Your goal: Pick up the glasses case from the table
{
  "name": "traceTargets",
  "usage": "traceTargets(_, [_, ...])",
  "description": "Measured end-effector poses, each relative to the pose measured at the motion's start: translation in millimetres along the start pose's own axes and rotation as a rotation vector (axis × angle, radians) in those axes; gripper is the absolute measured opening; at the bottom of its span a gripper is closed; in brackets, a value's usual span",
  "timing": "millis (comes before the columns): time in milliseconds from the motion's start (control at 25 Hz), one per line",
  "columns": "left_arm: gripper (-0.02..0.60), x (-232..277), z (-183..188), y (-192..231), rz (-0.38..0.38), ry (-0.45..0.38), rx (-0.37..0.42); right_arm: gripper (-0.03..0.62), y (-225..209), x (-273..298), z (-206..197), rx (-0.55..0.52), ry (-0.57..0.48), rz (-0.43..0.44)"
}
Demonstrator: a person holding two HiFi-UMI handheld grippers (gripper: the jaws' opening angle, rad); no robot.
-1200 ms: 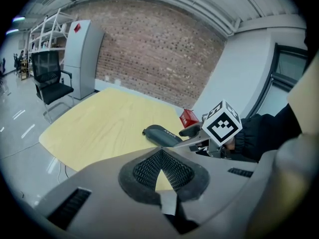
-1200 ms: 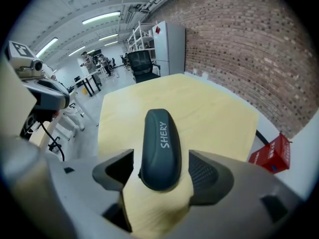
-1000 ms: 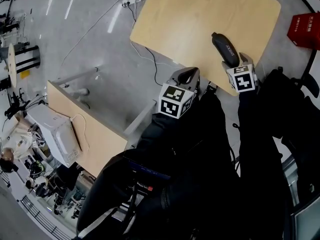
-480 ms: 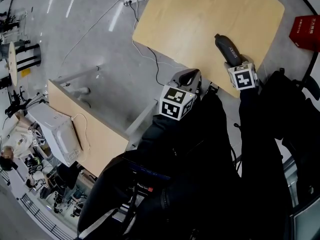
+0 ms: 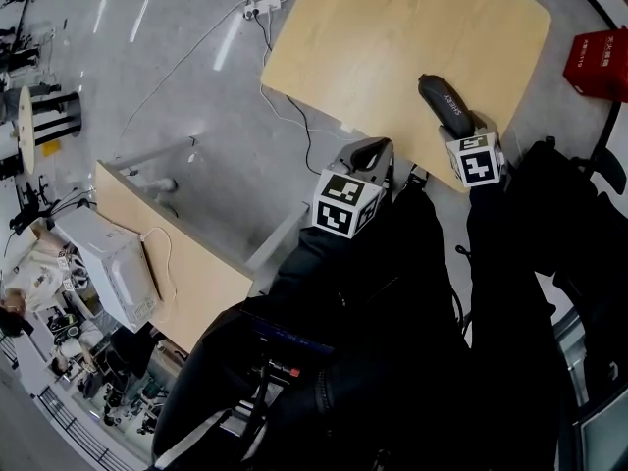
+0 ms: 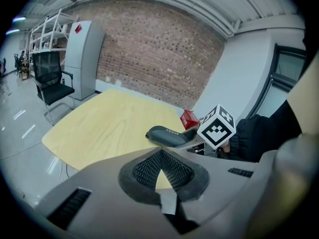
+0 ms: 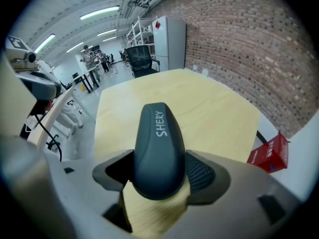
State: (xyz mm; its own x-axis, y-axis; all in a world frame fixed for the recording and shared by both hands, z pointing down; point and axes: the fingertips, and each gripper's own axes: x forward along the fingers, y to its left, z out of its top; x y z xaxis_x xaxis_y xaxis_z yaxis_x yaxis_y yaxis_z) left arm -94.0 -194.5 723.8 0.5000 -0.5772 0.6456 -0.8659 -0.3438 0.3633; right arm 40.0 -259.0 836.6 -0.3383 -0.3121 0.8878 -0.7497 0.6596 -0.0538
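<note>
The dark grey glasses case (image 5: 444, 101), printed with white letters, lies lengthwise near the front right edge of the light wood table (image 5: 392, 27). My right gripper (image 5: 461, 126) is shut on its near end. In the right gripper view the case (image 7: 158, 143) fills the gap and both pads press its sides. Whether it rests on the table or hangs just above it I cannot tell. My left gripper (image 5: 368, 150) hovers off the table's front edge, shut and holding nothing. From the left gripper view (image 6: 160, 166) the case (image 6: 167, 136) shows ahead.
A red box (image 5: 599, 57) stands on the floor right of the table. A second wooden desk (image 5: 177, 253) with a white appliance is at the lower left. Cables (image 5: 285, 106) trail across the grey floor. An office chair (image 6: 50, 83) and a grey cabinet (image 6: 82, 59) stand far off.
The right gripper and the case have shifted only a little in the view. The left gripper has stayed in place.
</note>
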Motion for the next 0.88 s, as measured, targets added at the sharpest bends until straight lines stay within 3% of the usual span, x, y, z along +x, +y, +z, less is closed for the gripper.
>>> traceTargets(280, [0.000, -13, 11, -14, -0.010, -0.030, 0.031, 0.334, 13, -46, 12, 0.026, -0.106, -0.015])
traceTargets(560, [0.000, -39, 45, -35, -0.015, -0.117, 0.093, 0.334, 28, -135, 46, 0.082, -0.348, -0.068])
traceTargets(880, [0.000, -68, 126, -64, -0.025, -0.232, 0.185, 0.334, 18, -244, 99, 0.112, -0.563, -0.127])
